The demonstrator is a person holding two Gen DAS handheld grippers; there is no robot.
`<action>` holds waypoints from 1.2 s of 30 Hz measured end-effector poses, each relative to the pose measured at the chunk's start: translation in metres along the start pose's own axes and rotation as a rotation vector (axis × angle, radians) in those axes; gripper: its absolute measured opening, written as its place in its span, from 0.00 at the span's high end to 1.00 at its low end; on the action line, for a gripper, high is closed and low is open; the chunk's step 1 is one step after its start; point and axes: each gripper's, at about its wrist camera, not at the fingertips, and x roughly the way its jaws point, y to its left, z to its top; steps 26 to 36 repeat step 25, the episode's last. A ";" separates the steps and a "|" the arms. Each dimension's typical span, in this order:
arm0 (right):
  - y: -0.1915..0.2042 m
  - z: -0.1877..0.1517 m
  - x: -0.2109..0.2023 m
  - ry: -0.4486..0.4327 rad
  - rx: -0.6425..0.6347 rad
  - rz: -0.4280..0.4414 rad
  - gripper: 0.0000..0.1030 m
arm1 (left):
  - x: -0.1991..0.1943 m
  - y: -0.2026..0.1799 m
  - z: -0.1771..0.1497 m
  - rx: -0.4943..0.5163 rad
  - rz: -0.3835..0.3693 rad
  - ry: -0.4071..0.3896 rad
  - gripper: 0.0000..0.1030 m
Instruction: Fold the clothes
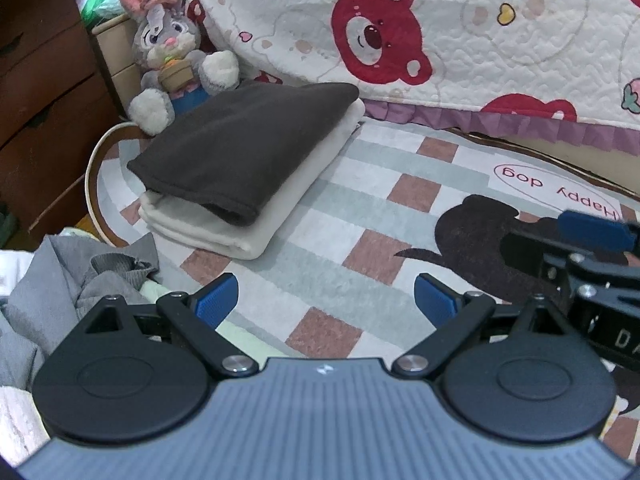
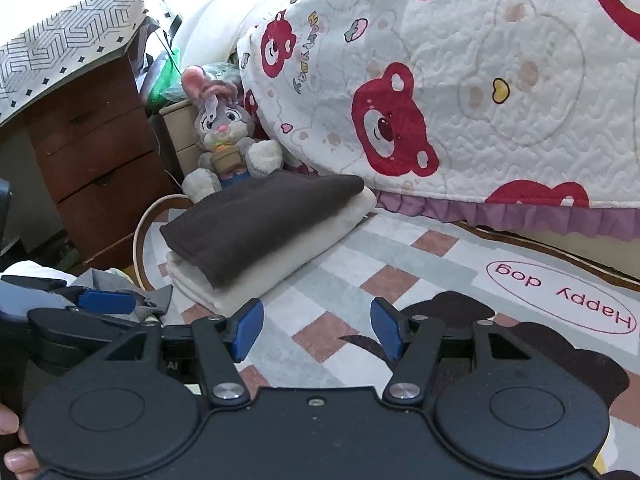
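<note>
1. Left gripper (image 1: 326, 300): jaws spread wide, nothing between the pads. It hangs over the checked rug (image 1: 360, 208), clear of any cloth.
2. Right gripper (image 2: 318, 330): jaws also spread, empty, over the same rug near the dog print. In the left view it shows at the right edge, just beside the left one.
3. Done so far, by the look of it: two folded pieces stacked on the rug. Brown garment (image 1: 240, 148) lies on top of a cream garment (image 1: 248, 220); edges fairly square, brown one covering most of the cream. The stack sits well ahead of both grippers, in front of the plush rabbit (image 1: 168, 52) and next to the quilt (image 1: 480, 40) hanging off the bed.
4. Left to do: a grey pile (image 1: 80, 280) lies crumpled at the left, off the rug's edge, just beside the left gripper. Something pale green shows under it; cannot tell what, or how many pieces.
5. Judgement: between items. Next step likely pulls a grey piece onto the open rug and spreads it flat.
6. Risk: loose knit may drag neighbours along.
</note>
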 end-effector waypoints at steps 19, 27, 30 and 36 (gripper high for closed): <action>0.006 -0.003 0.005 0.029 -0.007 0.006 0.37 | 0.006 0.008 0.000 -0.014 -0.001 0.024 0.07; 0.006 -0.003 0.006 0.032 -0.003 0.008 0.37 | 0.006 0.008 -0.001 -0.019 -0.003 0.032 0.07; 0.006 -0.003 0.006 0.032 -0.003 0.008 0.37 | 0.006 0.008 -0.001 -0.019 -0.003 0.032 0.07; 0.006 -0.003 0.006 0.032 -0.003 0.008 0.37 | 0.006 0.008 -0.001 -0.019 -0.003 0.032 0.07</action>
